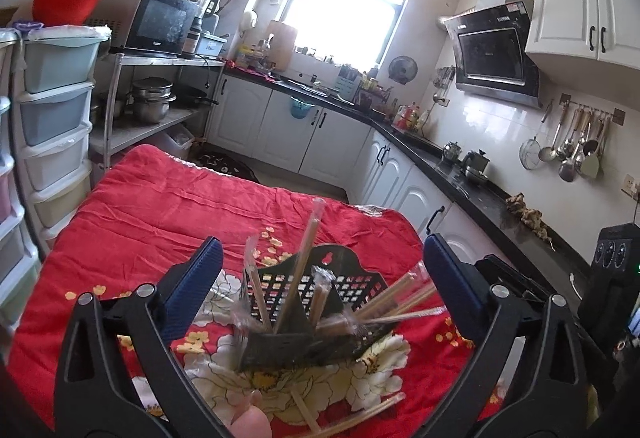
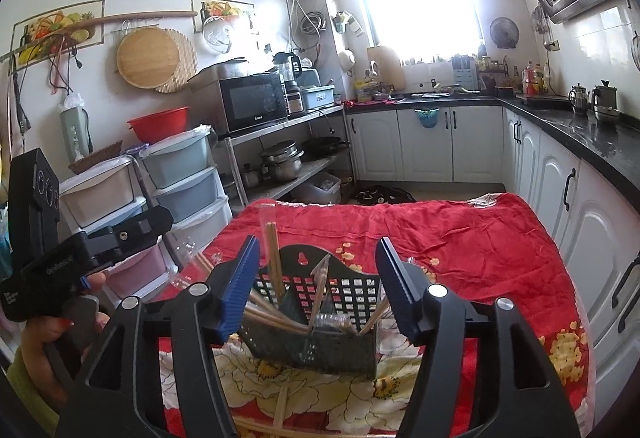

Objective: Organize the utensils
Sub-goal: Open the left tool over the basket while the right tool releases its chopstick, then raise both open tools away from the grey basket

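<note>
Loose chopsticks (image 1: 308, 414) lie nearest on the red cloth (image 1: 168, 206). Just beyond, the black holder (image 1: 304, 322) of wrapped chopsticks stands between the left gripper (image 1: 320, 270)'s wide-spread jaws, untouched; the right gripper (image 2: 316, 270) also gapes empty before it.

Black lattice-holed holder (image 1: 320, 302), pale tan chopsticks (image 1: 404, 296), red cloth (image 1: 168, 206) with cream-and-yellow floral print, blue ribbed pads (image 2: 240, 286).

Left tongs (image 1: 320, 270) spread wide and empty, right tongs (image 2: 318, 278) parted and empty, both angled slightly downward
</note>
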`<state>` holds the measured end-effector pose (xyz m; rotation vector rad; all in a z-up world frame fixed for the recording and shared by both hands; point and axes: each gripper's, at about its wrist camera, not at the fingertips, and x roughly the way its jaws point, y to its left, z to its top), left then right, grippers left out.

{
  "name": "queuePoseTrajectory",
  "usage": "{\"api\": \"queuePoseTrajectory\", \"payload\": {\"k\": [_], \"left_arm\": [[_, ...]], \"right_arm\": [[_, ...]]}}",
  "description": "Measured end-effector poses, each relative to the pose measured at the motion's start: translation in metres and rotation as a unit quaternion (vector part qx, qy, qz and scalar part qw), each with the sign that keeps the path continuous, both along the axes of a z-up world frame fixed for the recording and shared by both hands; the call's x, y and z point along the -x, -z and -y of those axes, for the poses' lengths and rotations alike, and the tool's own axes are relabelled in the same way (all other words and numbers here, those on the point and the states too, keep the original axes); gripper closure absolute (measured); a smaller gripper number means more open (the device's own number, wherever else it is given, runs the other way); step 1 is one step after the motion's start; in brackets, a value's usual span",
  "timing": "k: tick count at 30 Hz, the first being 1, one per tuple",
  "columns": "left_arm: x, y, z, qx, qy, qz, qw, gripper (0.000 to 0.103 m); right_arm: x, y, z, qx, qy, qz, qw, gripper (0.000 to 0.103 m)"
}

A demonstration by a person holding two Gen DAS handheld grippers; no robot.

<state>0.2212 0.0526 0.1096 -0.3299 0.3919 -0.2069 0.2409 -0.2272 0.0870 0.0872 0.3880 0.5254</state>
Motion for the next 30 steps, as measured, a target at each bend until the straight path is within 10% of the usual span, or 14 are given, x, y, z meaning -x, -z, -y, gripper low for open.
{"api": "queuePoseTrajectory", "payload": {"k": [30], "left_arm": [[0.043, 0.039, -0.005, 0.004, 0.011, -0.053, 0.9985, 0.011]], "right_arm": [[0.038, 0.03, 0.012, 0.019, -0.01, -0.042, 0.999, 0.037]]}}
